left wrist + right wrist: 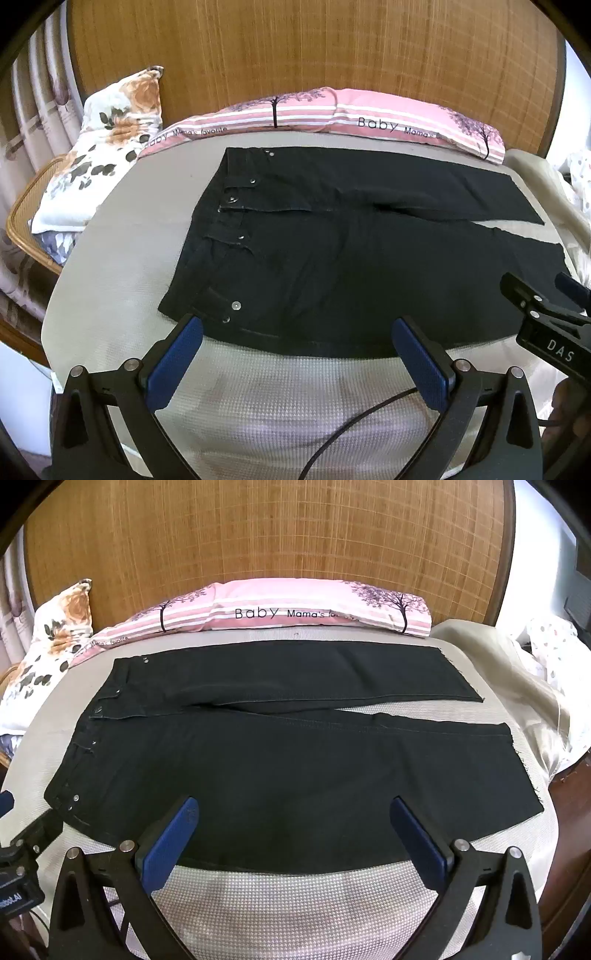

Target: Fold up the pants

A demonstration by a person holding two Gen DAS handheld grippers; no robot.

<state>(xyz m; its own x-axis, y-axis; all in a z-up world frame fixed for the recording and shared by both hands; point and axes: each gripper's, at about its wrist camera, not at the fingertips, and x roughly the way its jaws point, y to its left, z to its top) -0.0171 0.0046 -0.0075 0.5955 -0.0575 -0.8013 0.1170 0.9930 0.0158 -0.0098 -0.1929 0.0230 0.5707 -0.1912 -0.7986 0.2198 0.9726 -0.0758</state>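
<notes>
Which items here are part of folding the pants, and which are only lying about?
Part of the job:
- black denim pants, spread flat on the bed
- left gripper, open, empty
- right gripper, open, empty

Lying about:
- pink striped pillow printed "Baby"
- white floral pillow with orange flowers
- beige crumpled blanket
- woven rattan chair edge
- black cable

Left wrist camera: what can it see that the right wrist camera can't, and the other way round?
Only the left wrist view shows the wicker basket and the black cable. Only the right wrist view shows both leg hems in full and the dotted cloth. Both show the black pants spread flat, the pink pillow, the flowered pillow, and both open grippers: left, right.
</notes>
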